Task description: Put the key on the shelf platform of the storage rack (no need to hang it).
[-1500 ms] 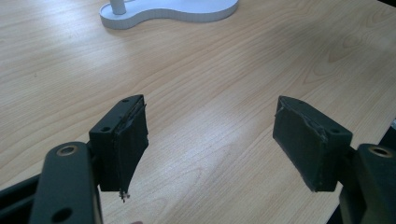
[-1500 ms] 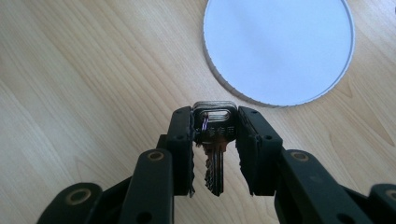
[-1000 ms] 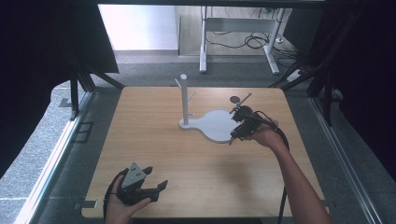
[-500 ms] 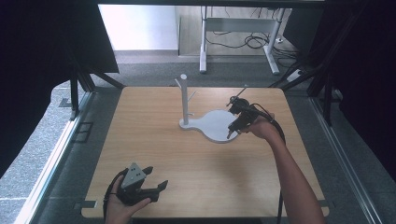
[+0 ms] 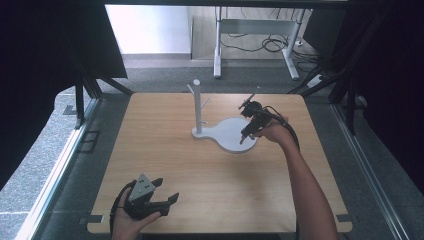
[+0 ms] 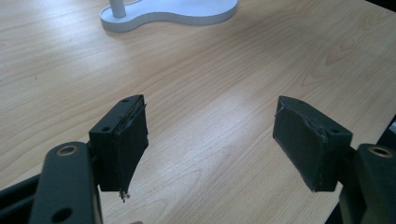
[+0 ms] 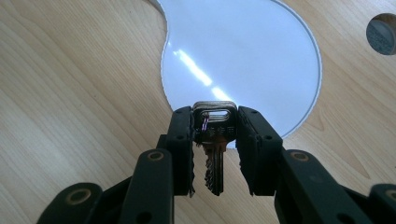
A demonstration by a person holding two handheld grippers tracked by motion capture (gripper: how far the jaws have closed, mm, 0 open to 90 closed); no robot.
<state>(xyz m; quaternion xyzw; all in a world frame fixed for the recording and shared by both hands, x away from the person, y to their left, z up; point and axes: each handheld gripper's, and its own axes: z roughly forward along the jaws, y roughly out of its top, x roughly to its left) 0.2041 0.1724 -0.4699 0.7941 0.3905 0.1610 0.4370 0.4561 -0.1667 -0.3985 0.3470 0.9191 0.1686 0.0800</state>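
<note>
A silver key [image 7: 214,125] is pinched by its head between the jaws of my right gripper [image 7: 215,116], with its blade pointing back toward the camera. That right gripper [image 5: 244,138] hangs over the round end of the white stand's base [image 5: 227,135], jaws tipped down. In the right gripper view the base's white disc [image 7: 243,56] lies just beyond the key. The stand's upright post [image 5: 197,105] carries short pegs near its top. My left gripper [image 5: 167,196] rests near the table's front edge, jaws wide apart with nothing between them [image 6: 210,140].
The wooden table [image 5: 165,150] has a round cable hole [image 7: 383,28] close to the base's right side. The stand's base [image 6: 173,11] lies far ahead of the left gripper. Black curtains and a metal frame border the table; a desk frame stands on the floor behind.
My right gripper with the key has shifted slightly left and farther out over the stand's round base. The left gripper has stayed put.
</note>
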